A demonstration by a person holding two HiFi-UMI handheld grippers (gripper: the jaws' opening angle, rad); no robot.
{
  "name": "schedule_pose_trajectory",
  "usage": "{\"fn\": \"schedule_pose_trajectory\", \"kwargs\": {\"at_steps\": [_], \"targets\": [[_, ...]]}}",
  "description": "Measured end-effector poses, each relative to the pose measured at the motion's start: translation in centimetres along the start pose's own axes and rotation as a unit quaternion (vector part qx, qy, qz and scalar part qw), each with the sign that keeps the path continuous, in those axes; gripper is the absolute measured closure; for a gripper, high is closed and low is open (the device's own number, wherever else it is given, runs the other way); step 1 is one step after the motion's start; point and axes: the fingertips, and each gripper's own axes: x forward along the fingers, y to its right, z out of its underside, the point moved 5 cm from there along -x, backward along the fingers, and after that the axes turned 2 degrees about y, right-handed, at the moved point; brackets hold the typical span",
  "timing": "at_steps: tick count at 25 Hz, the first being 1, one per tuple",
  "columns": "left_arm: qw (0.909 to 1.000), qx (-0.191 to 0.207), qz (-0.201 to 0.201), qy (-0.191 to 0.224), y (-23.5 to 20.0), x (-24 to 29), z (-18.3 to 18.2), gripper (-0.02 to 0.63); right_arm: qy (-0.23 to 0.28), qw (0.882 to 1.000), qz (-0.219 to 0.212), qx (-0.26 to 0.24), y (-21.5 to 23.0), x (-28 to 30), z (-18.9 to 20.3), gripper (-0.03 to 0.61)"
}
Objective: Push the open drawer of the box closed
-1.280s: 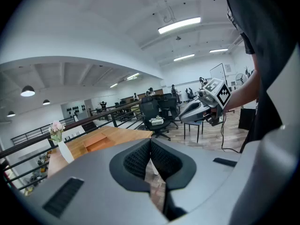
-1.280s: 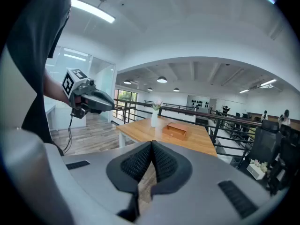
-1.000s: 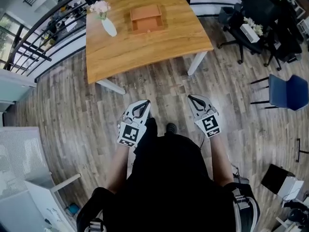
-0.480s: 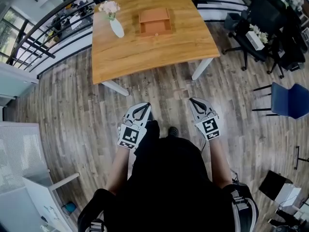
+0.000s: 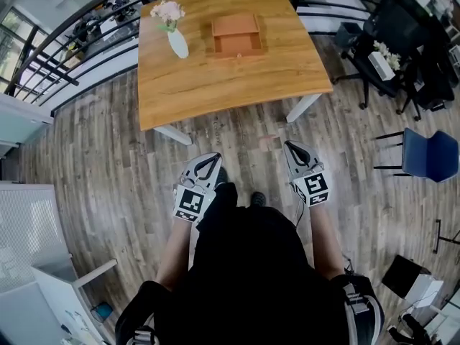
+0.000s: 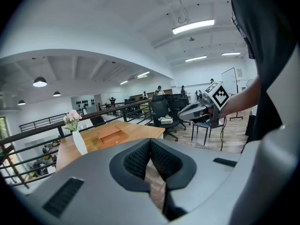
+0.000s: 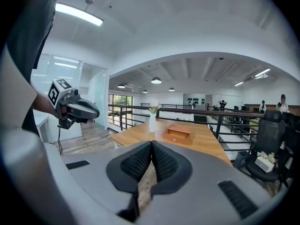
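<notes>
the box (image 5: 236,34) sits on the far half of the wooden table (image 5: 215,85), near the middle of its width and well apart from both grippers. a white vase (image 5: 177,44) of pale flowers stands just to its left. in the head view the box's wider side runs left to right across the table. its drawer (image 5: 238,47) is pulled out toward the near edge, so the drawer front and its small knob face the person. the drawer's travel lies along the near-far line.

the person stands on the wood floor (image 5: 108,164), back from the table, with both grippers held low in front of the body and pointing toward it. the left gripper (image 5: 209,157) has its ribbed pads pressed together with nothing between them. the right gripper (image 5: 290,147) is the same, pads meeting and empty. neither touches the table or the box.
</notes>
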Motion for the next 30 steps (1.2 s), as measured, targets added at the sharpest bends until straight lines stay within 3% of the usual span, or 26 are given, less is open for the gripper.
{"fn": "schedule_pose_trajectory", "kwargs": {"at_steps": [16, 30], "targets": [[0.9995, -0.005, 0.029, 0.011, -11.0, 4.4, 0.6, 0.592, -0.014, 1.000, 0.006, 0.007, 0.4, 11.1, -3.2, 0.563], [0.9977, 0.004, 0.063, 0.025, -19.0, 5.6, 1.2, 0.592, 0.000, 0.998, 0.049, 0.036, 0.2, 17.2, -6.2, 0.563]]}}
